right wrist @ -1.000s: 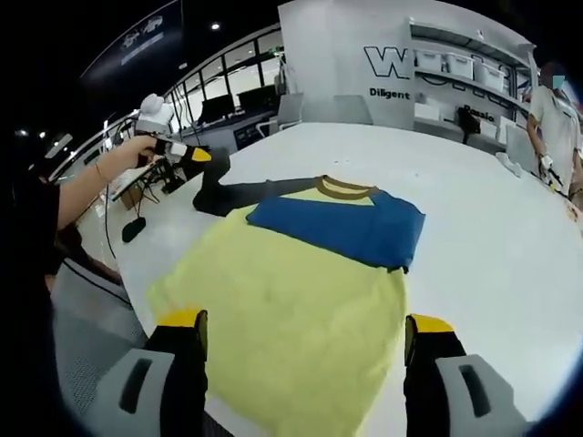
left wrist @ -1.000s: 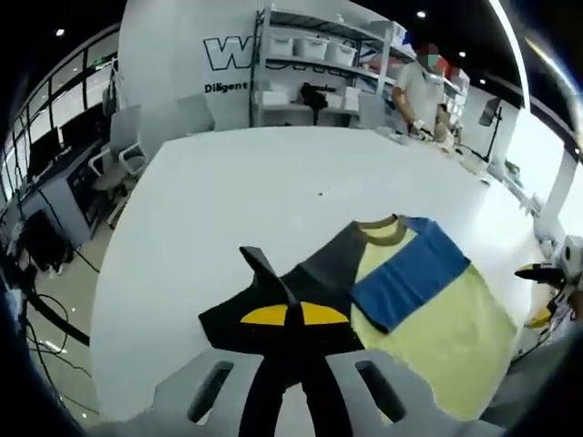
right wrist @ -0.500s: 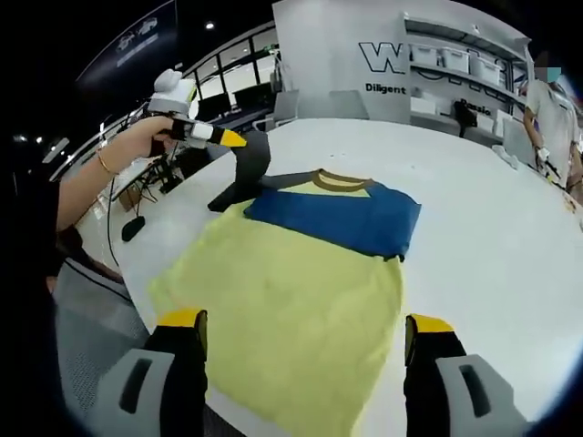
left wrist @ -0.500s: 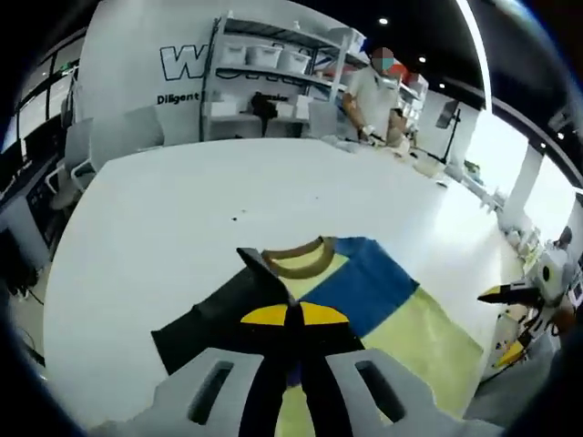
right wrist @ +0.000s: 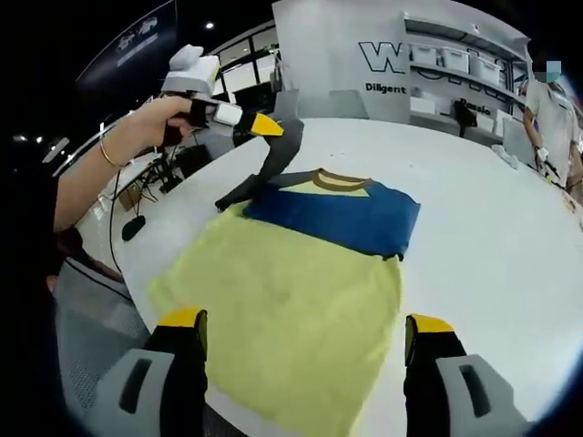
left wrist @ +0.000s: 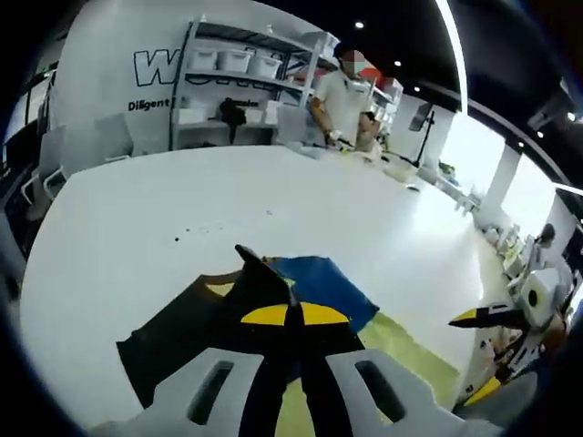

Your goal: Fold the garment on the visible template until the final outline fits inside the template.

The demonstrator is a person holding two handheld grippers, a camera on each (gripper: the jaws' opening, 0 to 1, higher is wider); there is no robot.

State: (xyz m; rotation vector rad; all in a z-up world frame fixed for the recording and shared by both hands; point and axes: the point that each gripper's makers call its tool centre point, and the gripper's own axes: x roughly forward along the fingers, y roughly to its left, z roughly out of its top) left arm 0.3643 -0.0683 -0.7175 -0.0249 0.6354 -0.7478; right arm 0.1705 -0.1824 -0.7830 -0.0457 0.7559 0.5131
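The garment is a T-shirt [right wrist: 301, 300] with a pale yellow body, a brown ribbed collar [right wrist: 341, 181], one blue sleeve [right wrist: 339, 217] and one dark grey sleeve [right wrist: 266, 169]. It lies flat on a white table [right wrist: 492, 255], hem toward the right gripper view's camera. The blue sleeve is folded across the chest. The dark grey sleeve is lifted off the table, its end raised above the shoulder. No template outline can be made out.

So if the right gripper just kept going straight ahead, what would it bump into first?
Probably the shirt. The right gripper is open and points over its yellow body, with the folded blue sleeve farther along. Depth is hard to judge, so it may skim above the cloth.
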